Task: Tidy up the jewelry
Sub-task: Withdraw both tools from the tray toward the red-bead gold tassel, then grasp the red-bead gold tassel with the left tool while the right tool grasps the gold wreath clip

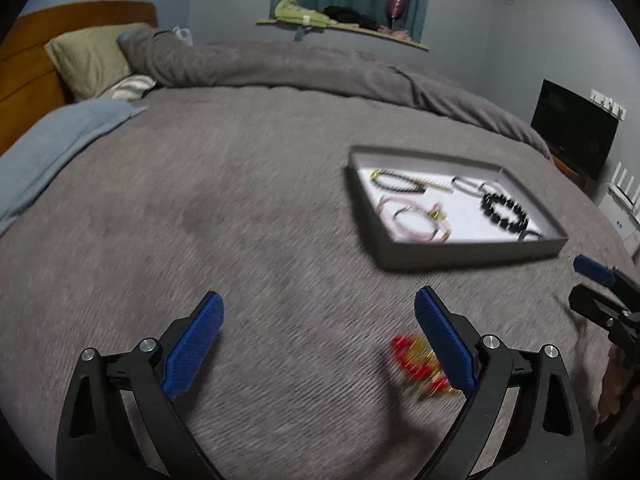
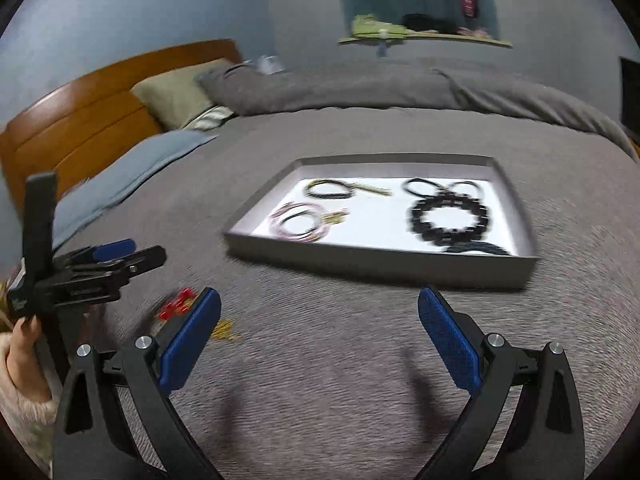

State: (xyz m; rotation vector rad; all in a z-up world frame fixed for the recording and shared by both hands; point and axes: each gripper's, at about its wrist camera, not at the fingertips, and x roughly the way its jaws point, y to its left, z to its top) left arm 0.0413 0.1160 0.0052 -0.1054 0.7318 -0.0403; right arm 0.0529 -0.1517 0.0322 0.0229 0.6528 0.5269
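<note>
Jaws spread wide on our left gripper [image 1: 319, 312] and right gripper [image 2: 319, 308], both empty above the grey ribbed bedspread [image 1: 240, 208]; the red-and-gold beaded bracelet [image 1: 416, 360] lies beside the left gripper, short of the grey cardboard tray [image 1: 472, 254].

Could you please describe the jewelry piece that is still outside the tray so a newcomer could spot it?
On the grey bedspread, look nearer than the shallow grey tray. The red and gold beaded piece lies beside the left gripper; it alone is bright red.

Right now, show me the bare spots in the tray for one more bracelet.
In the tray, the bare white floor lies mid-tray between the pink bracelets and the black bead bracelet. The far edge and the right half are crowded. The red and gold bracelet lies on the bedspread, outside the tray.
</note>
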